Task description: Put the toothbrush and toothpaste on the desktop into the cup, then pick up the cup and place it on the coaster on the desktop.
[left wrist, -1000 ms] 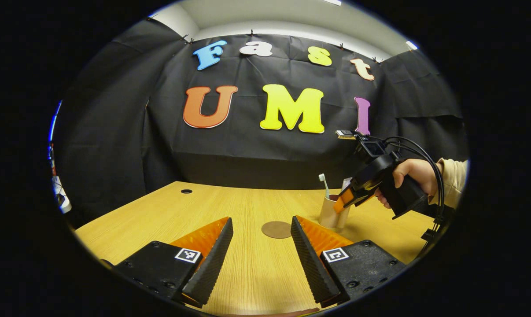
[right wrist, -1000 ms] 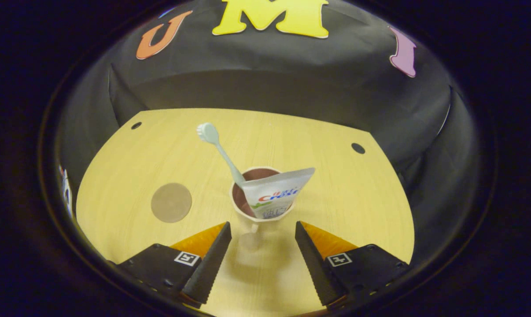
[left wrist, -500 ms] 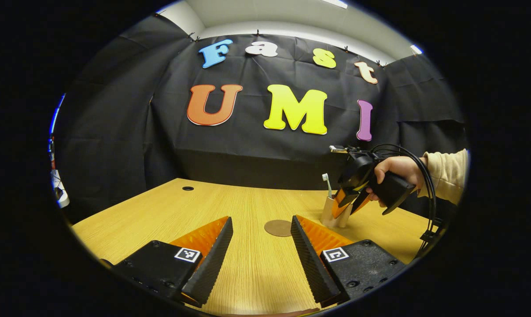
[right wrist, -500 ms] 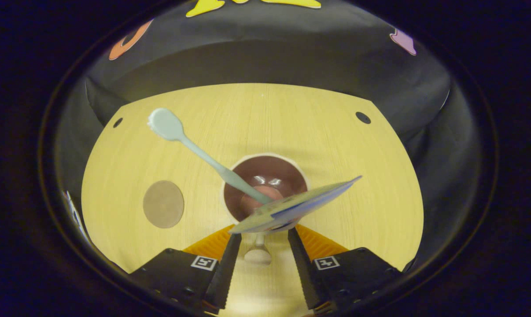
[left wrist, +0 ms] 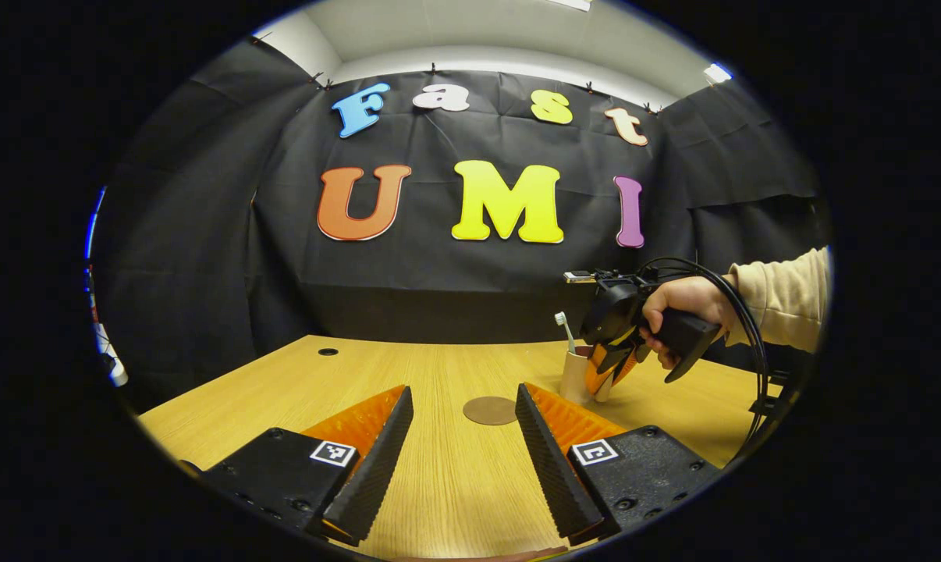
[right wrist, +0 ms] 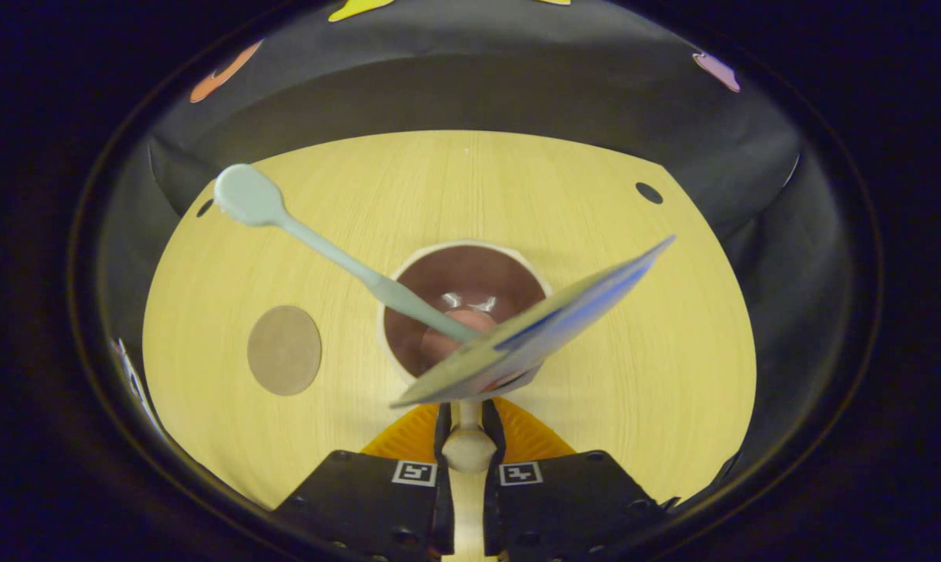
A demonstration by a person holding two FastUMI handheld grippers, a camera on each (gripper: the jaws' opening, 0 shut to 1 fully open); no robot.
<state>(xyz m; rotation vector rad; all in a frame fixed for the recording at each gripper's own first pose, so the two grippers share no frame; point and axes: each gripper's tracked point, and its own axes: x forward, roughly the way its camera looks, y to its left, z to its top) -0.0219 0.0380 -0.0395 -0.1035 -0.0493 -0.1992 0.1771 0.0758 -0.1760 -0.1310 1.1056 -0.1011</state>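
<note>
1. Counter (left wrist: 439, 367) of pale wood, backed by the black cloth wall of the booth.
2. In the left gripper view, the left tool (left wrist: 463, 445) sits low over the near part of the counter, its two fingers spread wide apart with nothing between them.
3. Beyond those fingers a round brown coaster (left wrist: 489, 410) lies flat on the counter, bare.
4. Just to the right of the coaster stands a cream cup (left wrist: 573, 376), upright on the counter and apart from the coaster.
5. A pale toothbrush (left wrist: 563, 329) rises out of the cup, head uppermost, leaning a little left.
6. A hand (left wrist: 685, 308) in a beige sleeve (left wrist: 786, 297) holds the right tool (left wrist: 605, 373) tilted down against the right side of the cup.
7. In the right gripper view, the right tool (right wrist: 464, 437) looks down into the cup (right wrist: 408, 273), whose inside is dark brown.
8. Its fingers are drawn in close and clamp the cup's handle (right wrist: 467, 446) between them.
9. The toothbrush (right wrist: 314, 238) slants up to the left out of the cup.
10. The toothpaste (right wrist: 541, 332) tube also stands in the cup, its flat end pointing up to the right.
11. The coaster (right wrist: 283, 350) lies left of the cup.
</note>
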